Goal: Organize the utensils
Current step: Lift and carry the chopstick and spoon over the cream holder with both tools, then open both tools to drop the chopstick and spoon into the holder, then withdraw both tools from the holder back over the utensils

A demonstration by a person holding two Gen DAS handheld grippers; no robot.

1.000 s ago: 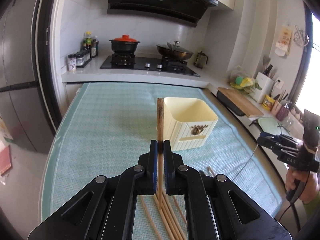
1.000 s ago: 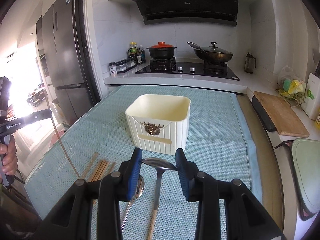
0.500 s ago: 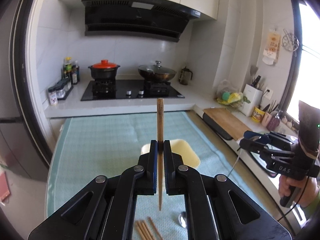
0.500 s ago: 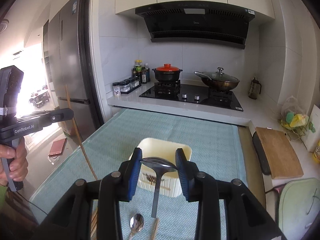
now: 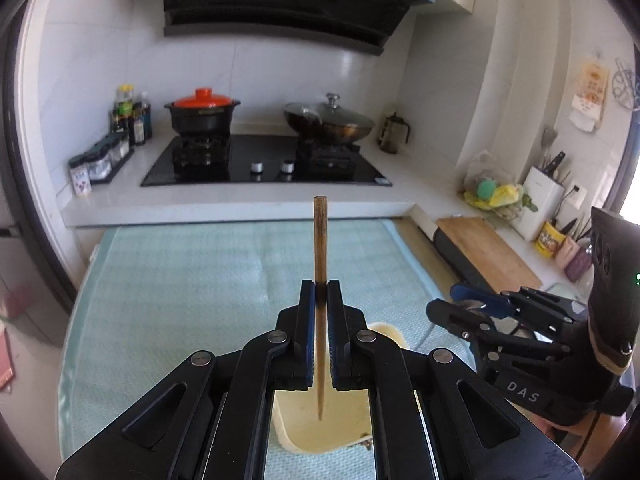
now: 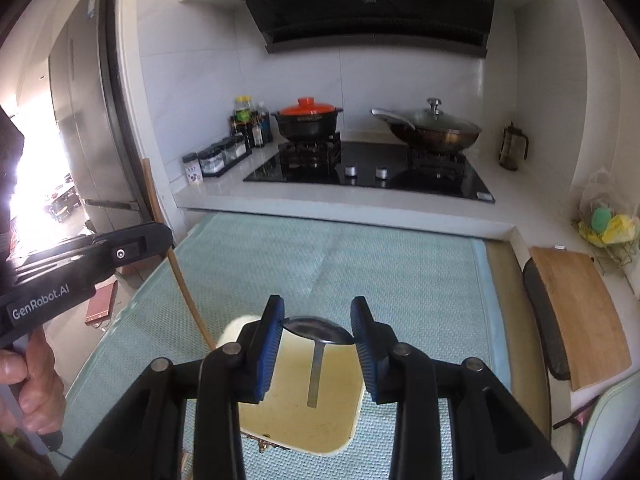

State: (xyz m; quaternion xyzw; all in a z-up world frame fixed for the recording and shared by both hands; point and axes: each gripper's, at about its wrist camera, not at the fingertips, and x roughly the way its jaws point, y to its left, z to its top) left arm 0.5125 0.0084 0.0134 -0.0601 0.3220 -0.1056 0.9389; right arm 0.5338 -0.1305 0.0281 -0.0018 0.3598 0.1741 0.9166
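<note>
My left gripper (image 5: 320, 292) is shut on a wooden chopstick (image 5: 320, 248), held upright with its lower tip hanging over the open cream plastic holder (image 5: 320, 428). My right gripper (image 6: 318, 316) is shut on the bowl of a metal spoon (image 6: 318, 330), whose handle hangs down into the same cream holder (image 6: 296, 416). The left gripper (image 6: 160, 236) and its chopstick (image 6: 184, 288) also show at the left of the right wrist view. The right gripper (image 5: 460, 304) shows at the right of the left wrist view.
A teal mat (image 6: 360, 264) covers the table. Behind it is a stove counter (image 5: 264, 168) with a black pot, a wok and spice jars. A wooden cutting board (image 6: 576, 312) lies to the right. A fridge (image 6: 84, 128) stands at the left.
Both grippers rose from the mat with their utensils and moved over the cream holder. The loose chopsticks and second spoon on the mat have dropped out of view.
</note>
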